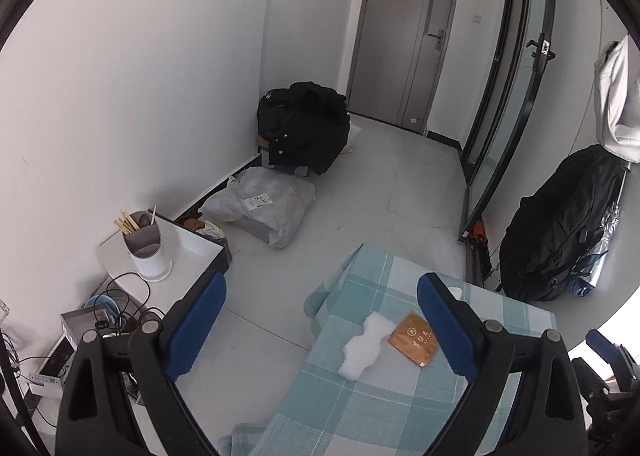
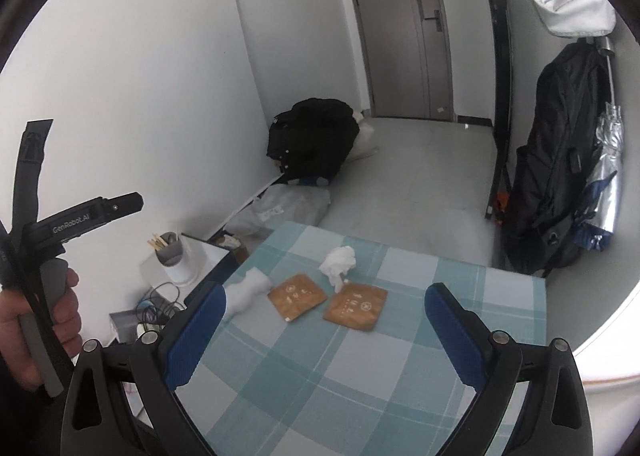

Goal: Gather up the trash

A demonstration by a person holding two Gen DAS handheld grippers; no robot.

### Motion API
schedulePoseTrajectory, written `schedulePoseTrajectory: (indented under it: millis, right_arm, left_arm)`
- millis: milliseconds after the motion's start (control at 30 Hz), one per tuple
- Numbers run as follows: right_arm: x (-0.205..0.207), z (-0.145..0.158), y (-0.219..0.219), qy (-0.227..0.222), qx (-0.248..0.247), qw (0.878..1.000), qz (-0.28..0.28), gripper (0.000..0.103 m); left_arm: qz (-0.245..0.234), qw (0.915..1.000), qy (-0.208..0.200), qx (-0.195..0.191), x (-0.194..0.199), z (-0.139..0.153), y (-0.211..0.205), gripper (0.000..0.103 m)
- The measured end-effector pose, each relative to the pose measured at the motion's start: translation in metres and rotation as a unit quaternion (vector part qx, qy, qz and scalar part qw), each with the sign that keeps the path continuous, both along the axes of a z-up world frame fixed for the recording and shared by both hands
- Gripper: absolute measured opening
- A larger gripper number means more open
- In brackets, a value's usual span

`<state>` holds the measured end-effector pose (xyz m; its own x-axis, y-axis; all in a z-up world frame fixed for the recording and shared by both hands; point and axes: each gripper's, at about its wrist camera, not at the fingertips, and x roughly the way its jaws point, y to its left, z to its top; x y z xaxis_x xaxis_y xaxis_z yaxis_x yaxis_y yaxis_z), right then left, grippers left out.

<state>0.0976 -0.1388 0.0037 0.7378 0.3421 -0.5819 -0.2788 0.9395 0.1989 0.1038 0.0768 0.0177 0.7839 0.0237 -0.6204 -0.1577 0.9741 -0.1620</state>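
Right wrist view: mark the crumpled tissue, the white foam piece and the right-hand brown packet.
crumpled tissue (image 2: 339,260), right wrist view, middle of the wad.
white foam piece (image 2: 249,288), right wrist view, its centre.
right-hand brown packet (image 2: 355,306), right wrist view, printed face.

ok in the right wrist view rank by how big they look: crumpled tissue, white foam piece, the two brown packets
1. The two brown packets, left and right: they look about alike, so no ranking between them.
2. White foam piece, though the blue tong pad hides part of it.
3. Crumpled tissue, close to the foam in apparent size.
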Motion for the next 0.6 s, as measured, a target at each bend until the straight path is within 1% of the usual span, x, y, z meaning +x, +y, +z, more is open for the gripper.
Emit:
schedulePoseTrajectory:
  millis: [67, 233, 333, 400, 500, 567, 600]
  right_arm:
    - [0.015, -0.003, 0.006, 0.008, -0.003, 1.0, 0.007, 0.101]
    - [0.05, -0.01, 0.02, 0.009, -0.038, 0.999, 0.03, 0.101]
    - [0.075, -0.019, 0.03, 0.016, -0.057, 0.997, 0.057, 0.1]
    - [0.093, -0.029, 0.037, 0.025, -0.079, 0.994, 0.074, 0.1]
    - [0.119, -0.051, 0.048, 0.037, -0.117, 0.987, 0.099, 0.1]
    - [0.133, -0.067, 0.053, 0.053, -0.127, 0.984, 0.112, 0.097]
    - [0.142, -0.077, 0.055, 0.065, -0.132, 0.982, 0.115, 0.092]
  left_arm:
    - [0.0, 0.9999, 0.011, -0.013, 0.002, -0.001, 0.005, 0.095]
    - [0.004, 0.9993, 0.033, -0.018, 0.008, -0.003, 0.011, 0.095]
    - [0.004, 0.9981, 0.03, -0.054, 0.009, -0.006, 0.019, 0.095]
    - [0.002, 0.9975, 0.037, -0.059, 0.011, -0.008, 0.02, 0.095]
    - [0.005, 0.9972, 0.05, -0.055, 0.014, -0.011, 0.023, 0.095]
    - [0.007, 0.9967, 0.056, -0.059, 0.017, -0.013, 0.025, 0.095]
    - [0.008, 0.9964, 0.058, -0.062, 0.019, -0.014, 0.026, 0.095]
